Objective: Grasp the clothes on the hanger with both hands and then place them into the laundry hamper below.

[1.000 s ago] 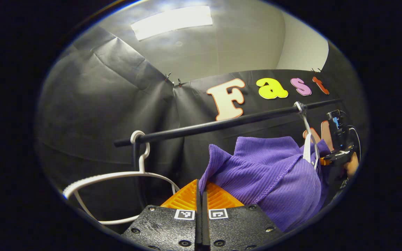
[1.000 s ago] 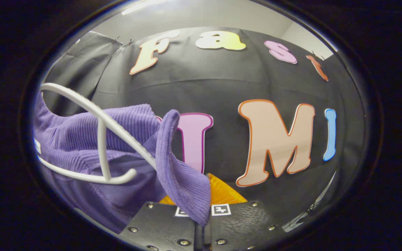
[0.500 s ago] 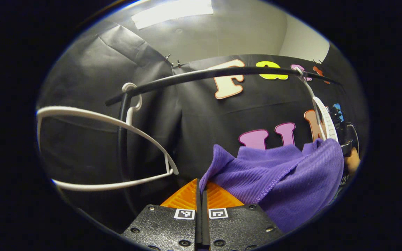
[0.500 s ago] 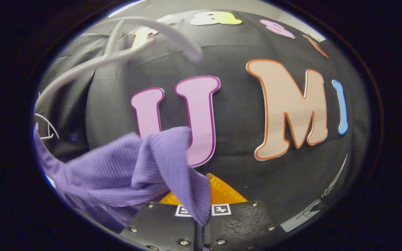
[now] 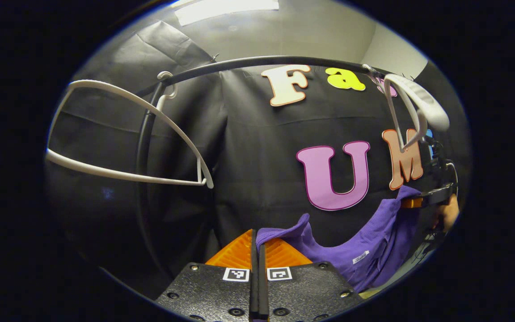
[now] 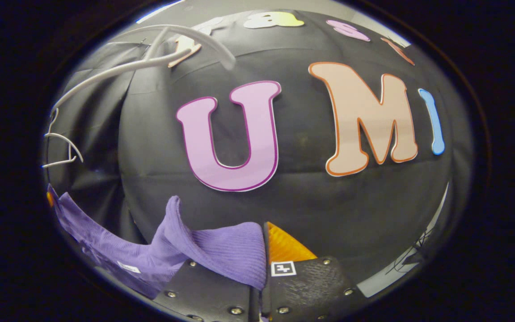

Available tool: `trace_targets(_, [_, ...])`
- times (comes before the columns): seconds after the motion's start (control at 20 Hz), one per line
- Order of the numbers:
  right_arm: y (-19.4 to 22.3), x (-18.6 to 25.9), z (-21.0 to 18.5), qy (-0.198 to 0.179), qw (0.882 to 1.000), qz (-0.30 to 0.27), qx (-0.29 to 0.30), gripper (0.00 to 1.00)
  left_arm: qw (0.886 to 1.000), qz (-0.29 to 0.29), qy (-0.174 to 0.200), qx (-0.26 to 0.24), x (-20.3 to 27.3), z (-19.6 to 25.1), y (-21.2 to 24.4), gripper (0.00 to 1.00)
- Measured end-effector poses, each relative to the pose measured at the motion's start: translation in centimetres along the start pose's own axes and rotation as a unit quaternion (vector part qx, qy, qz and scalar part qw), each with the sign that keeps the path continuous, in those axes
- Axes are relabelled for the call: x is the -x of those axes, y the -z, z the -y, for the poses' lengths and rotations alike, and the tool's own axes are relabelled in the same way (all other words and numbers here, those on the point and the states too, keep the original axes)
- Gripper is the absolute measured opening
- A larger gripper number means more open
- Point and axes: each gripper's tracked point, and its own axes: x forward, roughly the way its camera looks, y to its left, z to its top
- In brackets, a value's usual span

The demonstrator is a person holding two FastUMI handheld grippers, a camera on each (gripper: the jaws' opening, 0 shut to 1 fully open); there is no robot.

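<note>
Both grippers, left [image 5: 257, 252] and right [image 6: 264, 250], are clamped on the purple top [image 5: 365, 250], which now sags between them. It has slipped off the hanger [image 5: 414, 105], left bare on the rail [image 5: 262, 60] above. Lowering toward the hamper comes next.

Garment tag [image 5: 360, 257], seemingly illegible

Dim booth, bright ceiling light [image 5: 226, 5], fisheye-warped edges

Purple ribbed garment [image 5: 365, 250] with a small white tag, bare white hangers [image 5: 123, 134] on a black rail [image 5: 257, 60], orange ridged finger pads [image 5: 239, 252].
</note>
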Motion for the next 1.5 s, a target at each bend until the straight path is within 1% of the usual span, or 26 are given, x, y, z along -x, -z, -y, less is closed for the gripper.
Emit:
trace_targets(0.1, [-0.7, 1.9, -0.2, -0.002, 1.0, 0.005, -0.006, 0.07, 1.0, -0.002, -0.001, 0.004, 1.1, -0.4, -0.4, 0.0])
trace_targets(0.25, [-2.0, 5.1, -0.6, -0.006, 1.0, 0.016, -0.008, 0.07, 1.0, 0.005, 0.005, 0.02, 2.4, 0.5, -1.2, 0.0])
trace_targets(0.4, [-3.3, 8.5, -1.1, -0.015, 0.999, 0.031, -0.012, 0.07, 0.999, 0.019, 0.017, 0.028, 4.3, 1.6, -3.6, 0.01])
trace_targets(0.5, [-4.3, 10.6, -1.1, -0.02, 0.999, 0.044, -0.018, 0.07, 0.999, 0.023, 0.033, 0.036, 5.1, 3.1, -4.7, 0.01])
trace_targets(0.65, [-5.8, 14.1, -1.2, -0.029, 0.997, 0.065, -0.034, 0.07, 0.999, 0.027, 0.04, 0.02, 7.0, 5.0, -6.1, 0.0])
trace_targets(0.8, [-6.7, 17.2, -0.7, -0.03, 0.997, 0.074, -0.016, 0.08, 0.997, 0.022, 0.067, 0.032, 8.4, 8.2, -6.1, 0.0])
trace_targets(0.9, [-6.7, 19.1, -0.9, -0.04, 0.996, 0.074, -0.021, 0.07, 0.995, 0.017, 0.084, 0.055, 9.6, 10.1, -6.1, 0.01])
trace_targets(1.0, [-7.1, 21.0, -0.8, -0.039, 0.996, 0.083, -0.019, 0.07, 0.992, 0.008, 0.104, 0.076, 10.2, 12.2, -6.2, 0.0])
trace_targets(1.1, [-7.5, 22.6, -0.7, -0.036, 0.995, 0.09, -0.02, 0.07, 0.989, 0.011, 0.117, 0.086, 10.6, 13.9, -7.1, 0.0])
trace_targets(1.2, [-7.5, 24.1, -0.5, -0.025, 0.995, 0.095, -0.025, 0.08, 0.987, 0.02, 0.13, 0.091, 11.1, 15.3, -8.3, 0.01])
trace_targets(1.4, [-7.3, 25.8, -0.6, -0.015, 0.995, 0.098, -0.032, 0.08, 0.982, 0.038, 0.157, 0.101, 11.2, 17.9, -10.6, 0.0])
trace_targets(1.5, [-7.5, 26.7, -1.6, -0.02, 0.994, 0.101, -0.041, 0.08, 0.979, 0.046, 0.168, 0.105, 11.4, 19.0, -11.9, 0.0])
